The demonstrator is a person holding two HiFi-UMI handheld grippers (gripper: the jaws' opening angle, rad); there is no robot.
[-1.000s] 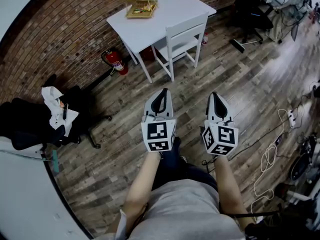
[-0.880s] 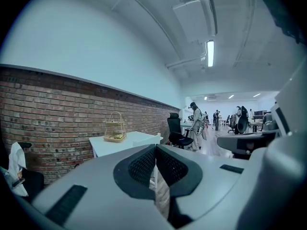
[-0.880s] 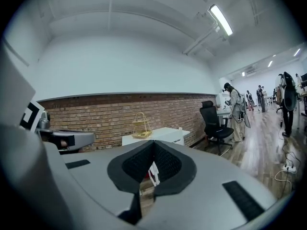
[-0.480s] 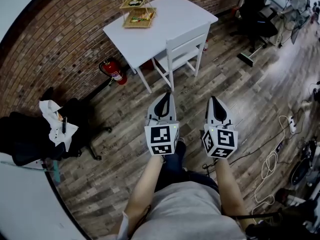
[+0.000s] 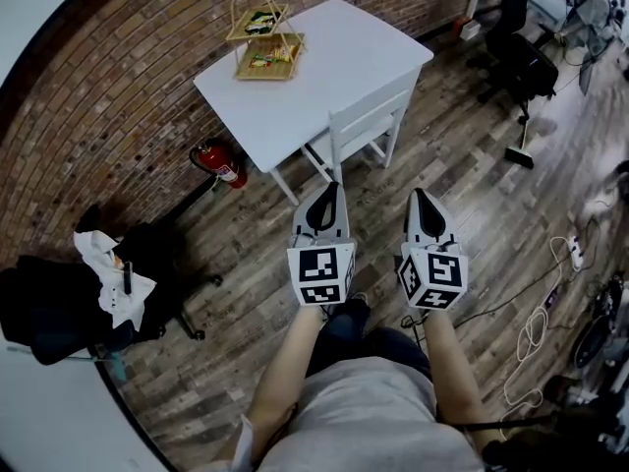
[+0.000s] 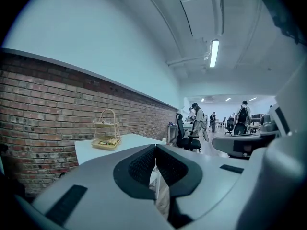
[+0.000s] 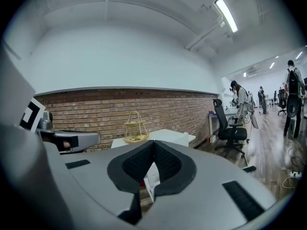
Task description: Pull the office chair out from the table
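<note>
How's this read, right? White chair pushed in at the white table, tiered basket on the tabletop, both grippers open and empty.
Not quite: the grippers are not open. The left gripper and right gripper each have jaws together, as each gripper view shows. Both are empty. The rest stands in the head view: white chair pushed in at the white table, tiered basket on the tabletop.

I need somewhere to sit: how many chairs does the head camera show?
3. A white chair is tucked at the white table, a black office chair stands at left, and a second office chair stands at upper right. Others may be hidden off-frame.
</note>
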